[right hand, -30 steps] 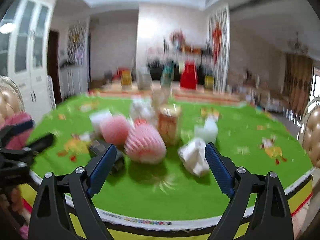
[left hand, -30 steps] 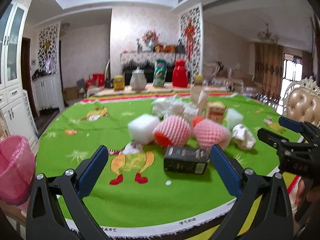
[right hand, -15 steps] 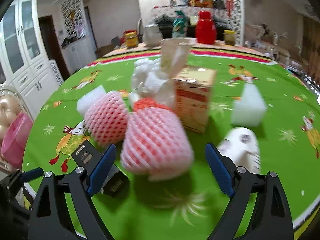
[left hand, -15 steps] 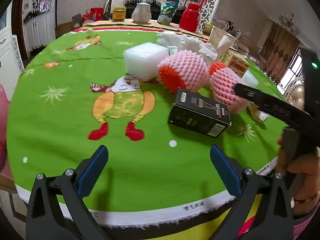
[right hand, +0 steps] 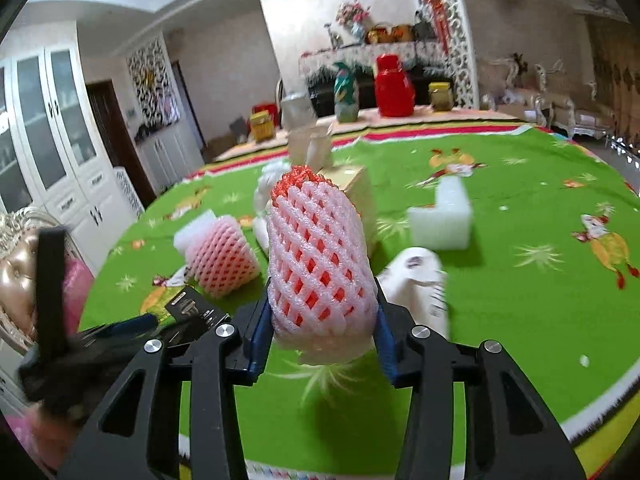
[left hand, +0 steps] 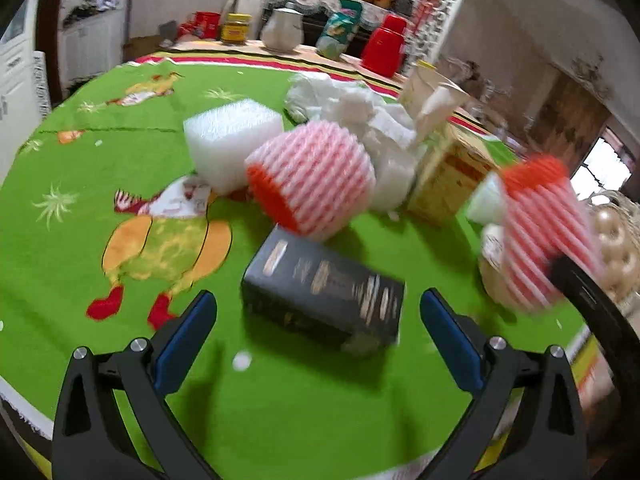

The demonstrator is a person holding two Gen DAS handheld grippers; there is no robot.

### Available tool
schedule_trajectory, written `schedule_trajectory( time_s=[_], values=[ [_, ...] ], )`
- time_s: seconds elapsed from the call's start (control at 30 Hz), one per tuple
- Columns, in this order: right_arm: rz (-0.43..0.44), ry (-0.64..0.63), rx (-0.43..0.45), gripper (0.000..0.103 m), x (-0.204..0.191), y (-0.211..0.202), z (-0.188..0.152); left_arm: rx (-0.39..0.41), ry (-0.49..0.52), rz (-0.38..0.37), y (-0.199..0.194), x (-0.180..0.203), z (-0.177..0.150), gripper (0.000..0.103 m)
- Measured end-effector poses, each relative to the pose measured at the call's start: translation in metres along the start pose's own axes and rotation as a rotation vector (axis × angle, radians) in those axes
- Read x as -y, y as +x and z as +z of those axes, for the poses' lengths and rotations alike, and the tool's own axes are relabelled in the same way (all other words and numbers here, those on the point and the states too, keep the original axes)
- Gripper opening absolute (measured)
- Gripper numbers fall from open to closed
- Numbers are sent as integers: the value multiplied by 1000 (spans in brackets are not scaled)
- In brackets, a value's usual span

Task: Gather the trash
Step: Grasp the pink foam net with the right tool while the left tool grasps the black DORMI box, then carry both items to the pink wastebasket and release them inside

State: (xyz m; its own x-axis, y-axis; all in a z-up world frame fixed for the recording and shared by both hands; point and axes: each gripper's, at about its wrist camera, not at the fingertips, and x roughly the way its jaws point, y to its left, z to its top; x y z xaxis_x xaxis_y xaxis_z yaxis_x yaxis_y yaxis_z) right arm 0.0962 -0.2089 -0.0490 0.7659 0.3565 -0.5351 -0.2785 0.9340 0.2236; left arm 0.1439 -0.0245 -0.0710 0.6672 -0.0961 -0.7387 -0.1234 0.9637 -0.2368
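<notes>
Each tool [right hand: 322,330] has black arms, blue pads, silver screws.

Motion-blurred black box [left hand: 322,300] print, unreadable; pink bin [right hand: 76,284] half hidden behind the left gripper [right hand: 132,326].

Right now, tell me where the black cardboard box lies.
Left wrist view: the black cardboard box lies on the green tablecloth, just before the pink foam net sleeve.

Pink-white netted foam sleeve [right hand: 320,268] (orange inside), seemingly gold-printed black box [left hand: 324,300], green tablecloth [left hand: 320,400]
</notes>
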Motion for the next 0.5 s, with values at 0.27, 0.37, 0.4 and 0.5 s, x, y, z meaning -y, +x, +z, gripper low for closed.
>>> schedule_trajectory(
  time_s=[0.27,0.37,0.4,0.5],
  values=[
    [15,39,25,43,9,-21,-14,-125,48,154,50,19,17,97],
    [25,46,23,43,5,-24,-19,-149,111,156,41,12,6,91],
    [24,46,23,43,4,-25,-20,-147,108,146,35,6,2,90],
    [22,40,22,43,-2,-26,-24,-99,102,74,15,-18,-6,90]
  ],
)
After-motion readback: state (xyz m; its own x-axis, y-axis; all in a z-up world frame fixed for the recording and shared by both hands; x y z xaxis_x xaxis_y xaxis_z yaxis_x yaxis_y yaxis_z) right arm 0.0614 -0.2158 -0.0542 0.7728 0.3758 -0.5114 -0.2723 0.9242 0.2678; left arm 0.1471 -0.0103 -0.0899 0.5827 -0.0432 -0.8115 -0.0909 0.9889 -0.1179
